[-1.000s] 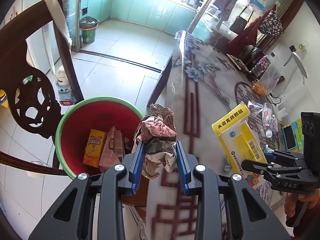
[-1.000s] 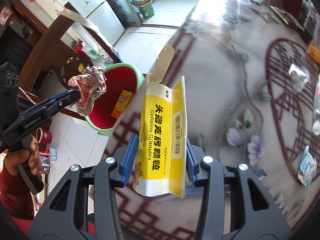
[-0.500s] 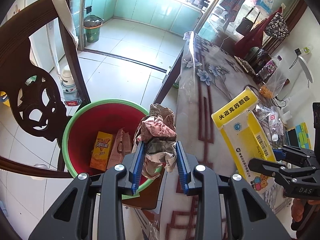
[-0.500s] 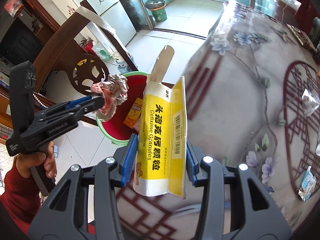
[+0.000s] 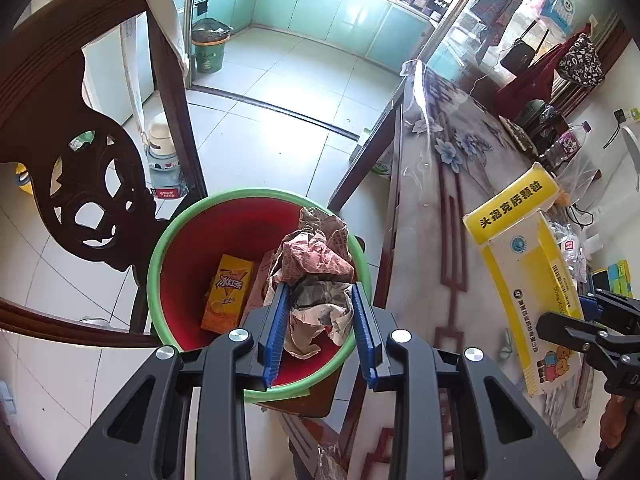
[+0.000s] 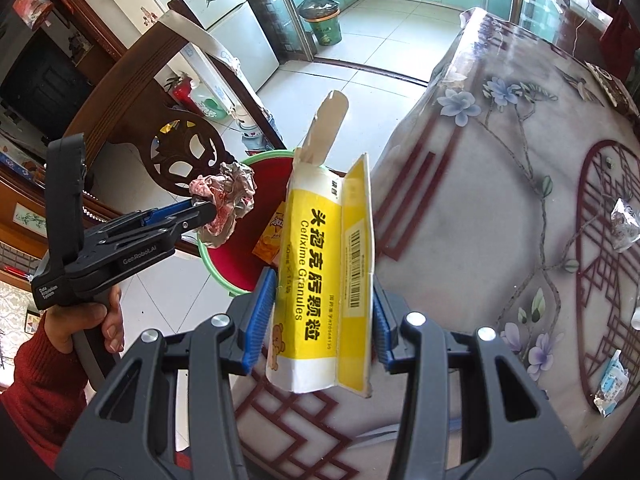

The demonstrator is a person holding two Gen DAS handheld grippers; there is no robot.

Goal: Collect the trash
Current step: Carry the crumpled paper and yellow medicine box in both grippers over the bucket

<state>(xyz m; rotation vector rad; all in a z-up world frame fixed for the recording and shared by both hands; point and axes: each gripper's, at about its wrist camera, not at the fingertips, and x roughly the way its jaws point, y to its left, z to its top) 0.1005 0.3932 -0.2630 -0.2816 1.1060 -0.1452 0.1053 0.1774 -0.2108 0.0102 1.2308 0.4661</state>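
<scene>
The right gripper [image 6: 320,316] is clamped on a yellow medicine box [image 6: 320,280], its torn flap standing up at the far end, over the near edge of the flowered table [image 6: 500,200]. To the left, a hand [image 6: 86,320] in a red sleeve holds the left gripper [image 6: 204,210], closed on a crumpled paper wad [image 6: 226,200] above the red bin with a green rim [image 6: 236,268]. An orange carton [image 6: 272,240] lies inside. A carved wooden chair [image 6: 132,80] stands beyond the bin.
</scene>
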